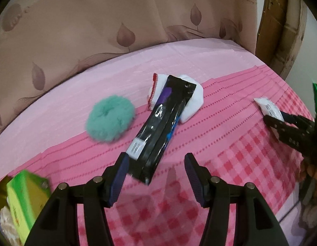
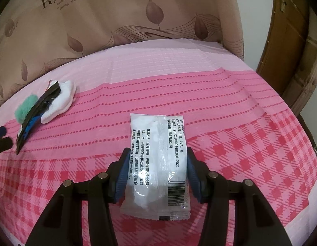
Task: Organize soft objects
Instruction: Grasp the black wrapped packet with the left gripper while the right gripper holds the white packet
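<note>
The left gripper (image 1: pixel 156 172) has its two fingers spread wide apart, and nothing is squeezed between them. A long black packet (image 1: pixel 161 127) lies on the pink cloth (image 1: pixel 230 164) with its near end in the gap between the fingers, closer to the left finger. I cannot tell if that finger touches it. The far end of the black packet rests on top of a white sock (image 1: pixel 191 102) with a red edge, straight ahead of the left gripper. A fluffy green puff (image 1: pixel 110 121) sits ahead and to the left, just beside the black packet. A green box (image 1: pixel 25 196) is down by the left side of this gripper. The right gripper (image 2: pixel 157 166) is pinching a white packet (image 2: pixel 158 143) with black writing and a bar code. Its blue pads (image 2: pixel 121 181) press on both long sides of the packet, which sticks out forward past the fingertips. Far off to the left of the right gripper lie the puff, the black packet and the sock, all bunched together. A brown curtain (image 2: pixel 127 20) with leaves hangs behind the bed.
</note>
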The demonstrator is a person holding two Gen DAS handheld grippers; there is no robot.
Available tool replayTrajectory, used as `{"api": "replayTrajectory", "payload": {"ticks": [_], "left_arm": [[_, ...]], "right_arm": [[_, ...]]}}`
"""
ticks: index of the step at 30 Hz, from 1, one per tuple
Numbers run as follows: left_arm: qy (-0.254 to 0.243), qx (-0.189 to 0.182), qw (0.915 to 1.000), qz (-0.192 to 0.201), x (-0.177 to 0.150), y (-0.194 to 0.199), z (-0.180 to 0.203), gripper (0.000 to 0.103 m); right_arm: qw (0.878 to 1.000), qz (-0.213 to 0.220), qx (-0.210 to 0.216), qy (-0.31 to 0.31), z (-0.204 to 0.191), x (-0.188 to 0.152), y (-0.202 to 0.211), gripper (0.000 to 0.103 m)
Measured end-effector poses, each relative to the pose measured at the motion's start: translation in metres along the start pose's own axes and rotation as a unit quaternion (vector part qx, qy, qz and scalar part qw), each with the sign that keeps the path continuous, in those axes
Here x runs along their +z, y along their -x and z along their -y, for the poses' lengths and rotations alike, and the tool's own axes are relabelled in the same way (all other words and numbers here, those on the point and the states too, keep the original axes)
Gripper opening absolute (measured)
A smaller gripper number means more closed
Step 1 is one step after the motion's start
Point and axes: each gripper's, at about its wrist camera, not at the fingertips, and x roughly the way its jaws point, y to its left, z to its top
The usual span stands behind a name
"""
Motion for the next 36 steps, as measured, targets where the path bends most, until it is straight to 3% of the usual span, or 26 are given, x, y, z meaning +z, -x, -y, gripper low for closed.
{"api": "replayTrajectory", "payload": {"ticks": [10, 16, 20, 27, 36], "left_arm": [[-0.011, 0.006, 0.9994, -0.033, 0.021, -0.036, -0.004, 0.058], [0.011, 0.0, 0.9987, -0.049, 0.027, -0.054, -0.008, 0.058], [0.039, -0.009, 0.9984, -0.039, 0.025, -0.054, -0.012, 0.058], [0.048, 0.02, 0.9981, -0.032, 0.011, -0.043, -0.005, 0.046], [0.074, 0.052, 0.9955, -0.027, -0.01, -0.025, -0.003, 0.04]], "right_arm": [[1.0, -0.001, 0.001, 0.001, 0.001, 0.0, 0.002, 0.051], [1.0, -0.002, -0.003, 0.006, -0.003, 0.0, 0.002, 0.052], [1.0, -0.002, -0.002, 0.006, -0.004, 0.001, 0.002, 0.052], [1.0, -0.003, -0.003, 0.006, -0.003, 0.0, 0.003, 0.052], [1.0, -0.004, -0.006, 0.01, -0.004, 0.001, 0.0, 0.052]]}}
